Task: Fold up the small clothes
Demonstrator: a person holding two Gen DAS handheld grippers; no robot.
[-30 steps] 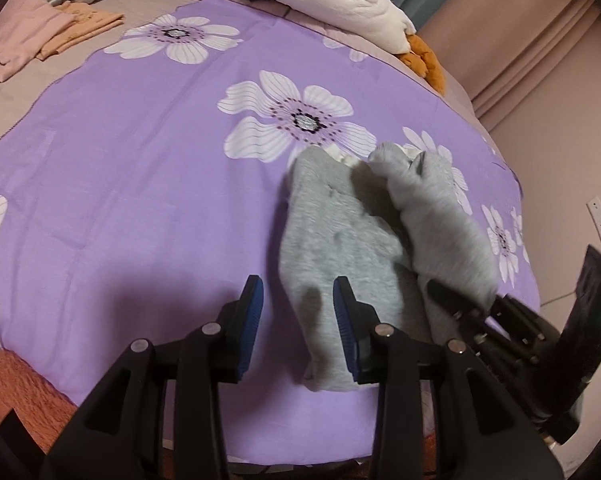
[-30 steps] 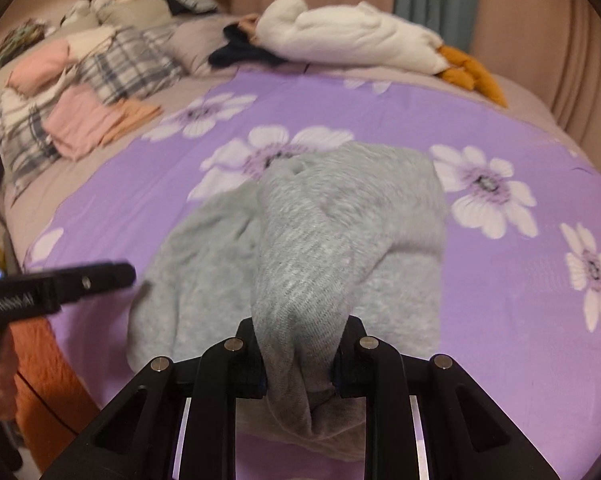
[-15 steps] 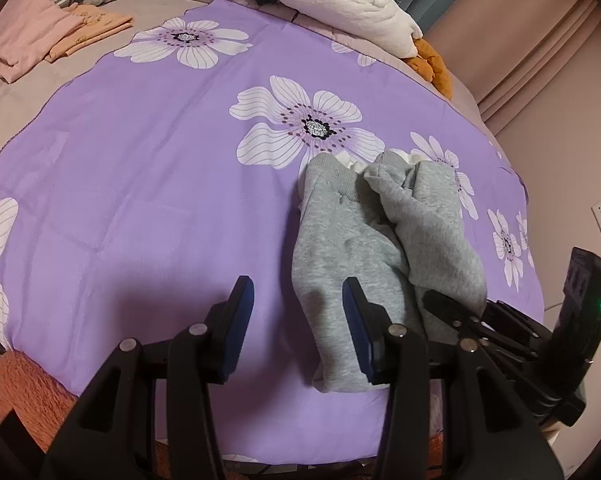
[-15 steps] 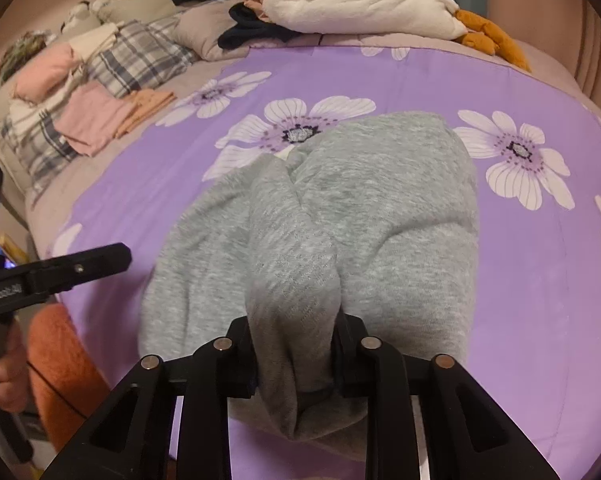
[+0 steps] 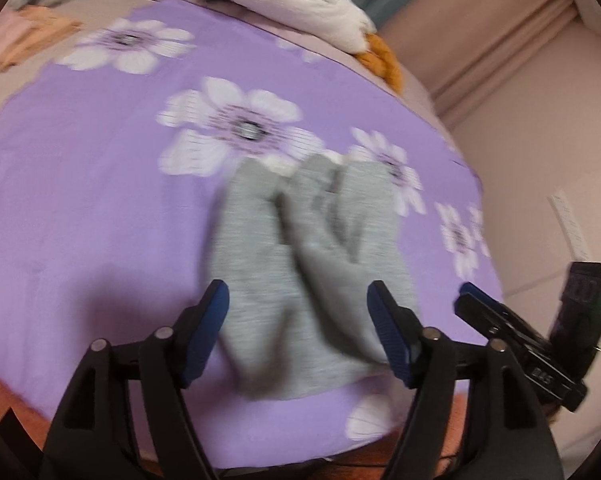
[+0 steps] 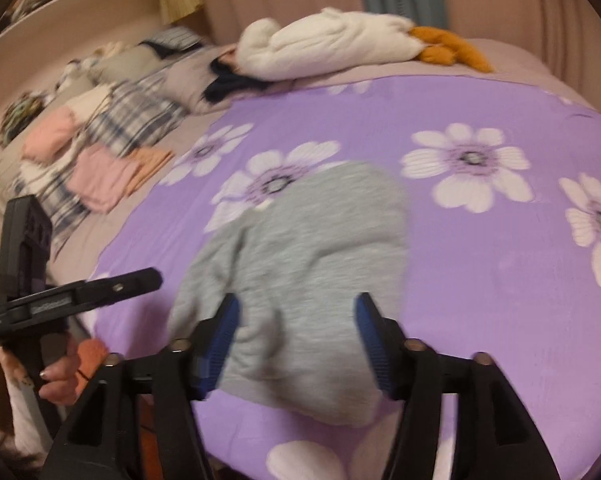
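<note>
- Grey garment [image 5: 300, 280] lies on the purple flowered sheet [image 5: 100, 208], directly ahead of both pairs of tongs; its near hem sits between and just beyond their tips.
- Left tongs [image 5: 296, 332]: jaws opening, blue pads standing clear either side of the near hem, nothing pinched. Judged a release after laying the cloth down.
- Right tongs [image 6: 296, 340]: jaws likewise opening, pads apart with grey cloth lying loose between them, not pressed. No grip is evident.
- Both tools point down toward the same near edge, side by side, which suits one tool working each corner of the hem.
- Condition of garment: soft grey knit, doubled lengthwise into two long lobes with a deep crease between them; the far end is rounded, and a scrap of white shows there. Surface is rumpled, not flat; the fold appears unfinished.
- Motion blur prevents reading of seams or garment type.
- Stacked folded clothes [image 6: 100, 176] lie well beyond and left of the right tongs, probably finished items.
</note>
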